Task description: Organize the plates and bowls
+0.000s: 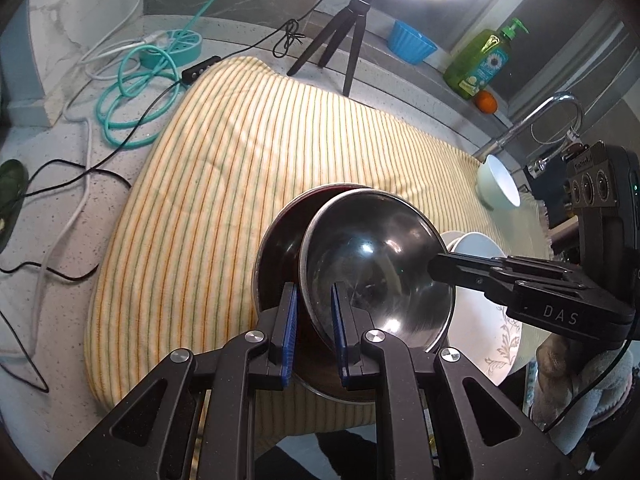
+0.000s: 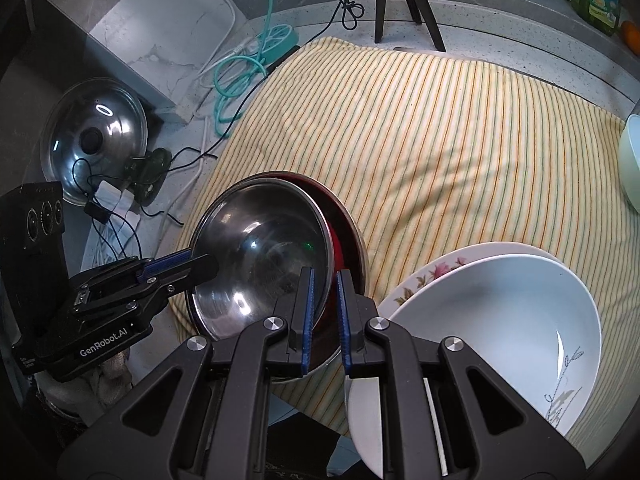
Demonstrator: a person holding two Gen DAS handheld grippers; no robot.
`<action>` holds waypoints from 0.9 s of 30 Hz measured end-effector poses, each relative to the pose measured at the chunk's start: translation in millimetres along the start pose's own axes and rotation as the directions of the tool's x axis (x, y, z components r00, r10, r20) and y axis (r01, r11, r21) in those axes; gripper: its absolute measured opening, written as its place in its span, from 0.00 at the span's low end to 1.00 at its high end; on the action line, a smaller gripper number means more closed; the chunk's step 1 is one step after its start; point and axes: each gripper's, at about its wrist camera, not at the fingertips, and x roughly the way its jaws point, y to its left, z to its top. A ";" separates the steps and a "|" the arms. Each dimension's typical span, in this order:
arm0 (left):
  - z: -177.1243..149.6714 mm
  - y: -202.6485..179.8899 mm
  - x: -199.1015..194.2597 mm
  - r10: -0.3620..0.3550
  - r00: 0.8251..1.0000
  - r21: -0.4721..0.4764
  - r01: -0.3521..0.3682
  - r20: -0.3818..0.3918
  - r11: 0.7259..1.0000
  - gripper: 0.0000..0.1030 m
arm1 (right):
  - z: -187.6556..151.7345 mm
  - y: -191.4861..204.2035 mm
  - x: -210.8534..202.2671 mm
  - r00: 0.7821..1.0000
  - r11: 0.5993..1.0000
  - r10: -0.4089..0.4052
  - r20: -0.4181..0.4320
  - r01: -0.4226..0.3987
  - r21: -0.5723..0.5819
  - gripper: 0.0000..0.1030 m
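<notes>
A steel bowl (image 1: pixel 380 264) (image 2: pixel 260 256) sits tilted inside a larger bowl with a red inside (image 1: pixel 280 236) (image 2: pixel 340 220) on the striped towel (image 1: pixel 240 160) (image 2: pixel 440 140). My left gripper (image 1: pixel 314 320) straddles the steel bowl's near rim, with its jaws a little apart. My right gripper (image 2: pixel 324 308) straddles the opposite rim, with its jaws a little apart too. Each gripper shows in the other view, left (image 2: pixel 200 264) and right (image 1: pixel 436 268). White plates (image 2: pixel 500 320) (image 1: pixel 476 244) are stacked to the right. A pale bowl (image 1: pixel 500 184) (image 2: pixel 630 160) lies on its side.
A ring light tripod (image 1: pixel 340 40), a blue bowl (image 1: pixel 412 42), a soap bottle (image 1: pixel 480 60), an orange (image 1: pixel 486 102) and a tap (image 1: pixel 532 120) stand at the back. Cables and a teal power strip (image 1: pixel 168 46) lie back left. A glass pot lid (image 2: pixel 96 136) leans at the left.
</notes>
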 end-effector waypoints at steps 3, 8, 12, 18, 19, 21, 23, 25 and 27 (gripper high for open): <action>-0.3 1.2 0.4 0.003 1.000 -0.003 -0.003 -0.002 1.000 0.14 | -0.2 1.9 3.5 1.000 1.000 -0.008 -0.009 0.008 -0.007 0.11; -0.4 2.6 2.7 0.010 1.000 -0.004 -0.010 -0.016 1.000 0.14 | -1.6 5.4 8.3 1.000 1.000 -0.022 -0.018 0.022 -0.023 0.11; -0.1 2.9 4.3 0.011 1.000 -0.008 -0.011 -0.023 1.000 0.14 | -2.3 4.2 13.5 0.999 1.000 -0.025 -0.031 0.025 -0.018 0.13; 0.7 0.2 4.3 0.013 1.000 -0.003 -0.013 -0.021 1.000 0.15 | -1.2 2.8 15.6 0.999 1.000 -0.028 -0.026 0.027 -0.013 0.17; 0.8 -0.2 4.4 0.011 1.000 -0.002 -0.011 -0.024 1.000 0.19 | -0.8 2.9 14.8 0.999 1.000 -0.026 -0.022 0.026 -0.014 0.20; 1.5 -0.8 2.8 0.009 1.000 -0.003 -0.009 -0.021 1.000 0.25 | 0.0 2.7 12.1 1.000 1.000 -0.016 -0.011 0.015 -0.012 0.27; 2.7 -1.2 0.7 0.009 1.000 -0.003 -0.009 -0.011 1.000 0.26 | 1.5 4.4 9.3 1.000 1.000 -0.007 -0.006 0.006 -0.015 0.31; 4.2 -1.6 -1.3 0.005 1.000 -0.006 -0.005 -0.004 1.000 0.26 | 2.5 6.8 7.0 1.000 1.000 -0.001 -0.001 0.000 -0.024 0.38; 5.3 -3.0 -4.0 0.001 1.000 -0.003 -0.001 0.001 1.000 0.26 | 2.8 8.0 4.8 1.000 1.000 0.002 0.005 -0.002 -0.024 0.40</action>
